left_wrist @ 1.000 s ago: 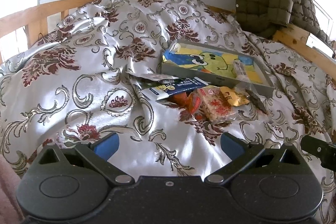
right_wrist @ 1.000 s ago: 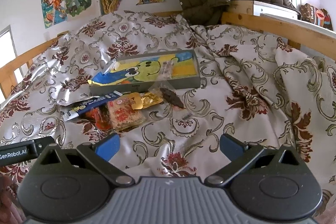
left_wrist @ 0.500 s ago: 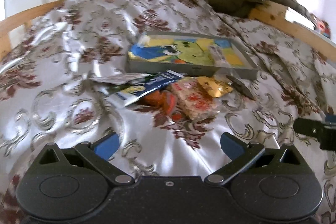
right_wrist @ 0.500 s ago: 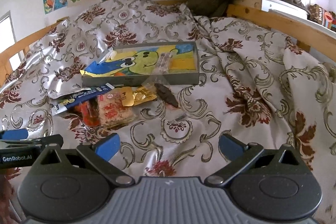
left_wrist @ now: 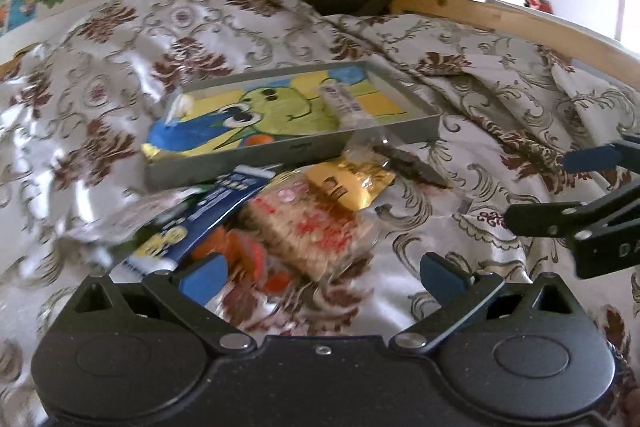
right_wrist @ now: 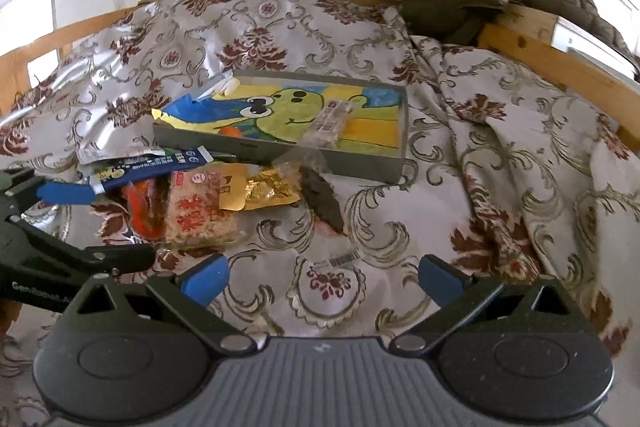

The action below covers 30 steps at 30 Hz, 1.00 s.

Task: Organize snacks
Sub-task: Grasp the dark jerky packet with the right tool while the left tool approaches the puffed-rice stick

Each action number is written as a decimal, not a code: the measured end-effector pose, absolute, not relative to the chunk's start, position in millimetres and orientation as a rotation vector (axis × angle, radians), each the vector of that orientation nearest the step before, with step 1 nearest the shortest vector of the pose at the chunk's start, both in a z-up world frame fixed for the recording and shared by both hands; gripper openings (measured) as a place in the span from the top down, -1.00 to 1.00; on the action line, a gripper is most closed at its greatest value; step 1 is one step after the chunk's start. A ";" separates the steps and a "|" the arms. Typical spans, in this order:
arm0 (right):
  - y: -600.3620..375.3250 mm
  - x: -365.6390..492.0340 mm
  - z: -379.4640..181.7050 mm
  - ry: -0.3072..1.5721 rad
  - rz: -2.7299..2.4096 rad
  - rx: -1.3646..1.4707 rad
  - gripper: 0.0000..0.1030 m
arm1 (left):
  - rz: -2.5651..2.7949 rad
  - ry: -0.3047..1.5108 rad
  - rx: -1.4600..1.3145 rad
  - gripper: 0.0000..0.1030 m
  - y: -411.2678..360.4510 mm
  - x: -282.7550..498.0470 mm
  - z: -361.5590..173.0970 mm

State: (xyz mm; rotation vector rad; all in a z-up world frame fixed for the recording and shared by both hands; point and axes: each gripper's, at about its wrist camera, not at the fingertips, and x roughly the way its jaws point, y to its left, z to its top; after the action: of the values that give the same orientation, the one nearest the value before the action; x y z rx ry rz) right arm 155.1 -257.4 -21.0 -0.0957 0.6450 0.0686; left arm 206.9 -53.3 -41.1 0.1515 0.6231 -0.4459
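Both the left gripper [left_wrist: 320, 273] and right gripper [right_wrist: 322, 273] hover with fingers spread, empty, snack packets [right_wrist: 208, 203] at 11 o'clock of the right one, on the bed [right_wrist: 460, 187].

left gripper [left_wrist: 320, 273]: black speckled housing, blue finger pads, silver pivot screws, round caps
right gripper [right_wrist: 322, 275]: grey ribbed housing, black linkages, blue pads, silver screws
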 end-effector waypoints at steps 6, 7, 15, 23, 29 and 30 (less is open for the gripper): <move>-254.5 183.4 -29.1 0.620 0.062 -0.196 -1.00 | -0.498 0.589 0.197 -0.99 -64.4 229.0 -54.1; -256.1 187.5 -30.0 0.616 0.058 -0.201 -1.00 | -0.492 0.594 0.203 -0.99 -65.1 231.5 -56.6; -287.6 220.6 -39.7 0.621 -0.005 -0.101 -0.98 | -0.531 0.716 0.104 -0.99 -56.3 256.1 -70.7; -306.6 231.1 -40.4 0.595 -0.042 0.005 -0.90 | -0.474 0.776 -0.181 -0.92 -29.6 271.9 -74.3; -299.4 239.7 -50.5 0.645 0.016 -0.015 -0.86 | -0.497 0.648 -0.144 -0.94 -38.9 250.6 -58.4; -296.3 240.9 -51.7 0.650 0.024 -0.024 -0.84 | -0.508 0.630 -0.132 -0.94 -40.3 249.1 -58.0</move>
State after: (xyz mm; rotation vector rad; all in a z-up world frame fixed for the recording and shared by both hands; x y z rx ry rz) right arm 240.9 -296.3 -51.7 -0.0237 0.6498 0.0237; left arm 249.2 -40.3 -58.0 -0.1321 0.6297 -0.5082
